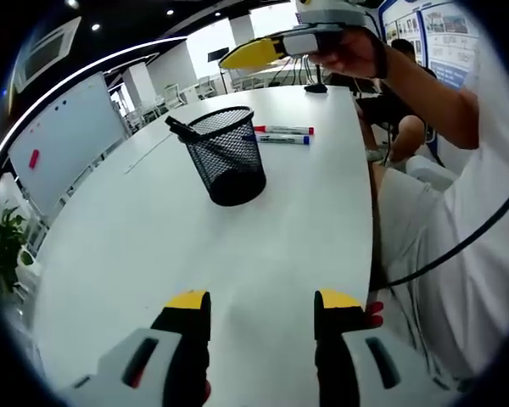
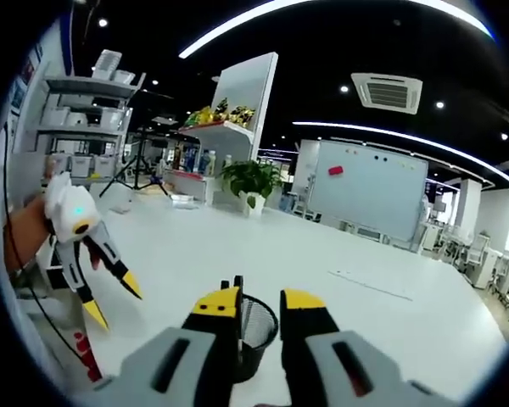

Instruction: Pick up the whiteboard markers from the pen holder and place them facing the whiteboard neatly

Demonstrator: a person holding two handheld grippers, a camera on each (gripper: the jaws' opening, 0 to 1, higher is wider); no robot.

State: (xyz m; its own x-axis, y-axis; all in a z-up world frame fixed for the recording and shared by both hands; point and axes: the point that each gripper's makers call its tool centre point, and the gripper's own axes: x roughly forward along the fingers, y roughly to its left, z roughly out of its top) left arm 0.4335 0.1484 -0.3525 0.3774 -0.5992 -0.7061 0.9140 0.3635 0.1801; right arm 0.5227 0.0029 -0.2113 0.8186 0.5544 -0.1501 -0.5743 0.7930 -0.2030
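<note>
on glossy white table [image 1: 153, 220], black mesh holder [image 1: 227, 157], both grippers' jaws apart

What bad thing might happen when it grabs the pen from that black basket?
The mesh pen holder looks light, so pulling the black marker out at an angle might tip it. The right gripper hovers above the holder with a narrow gap, so it may bump the rim. The two markers already on the table could roll if knocked.
</note>
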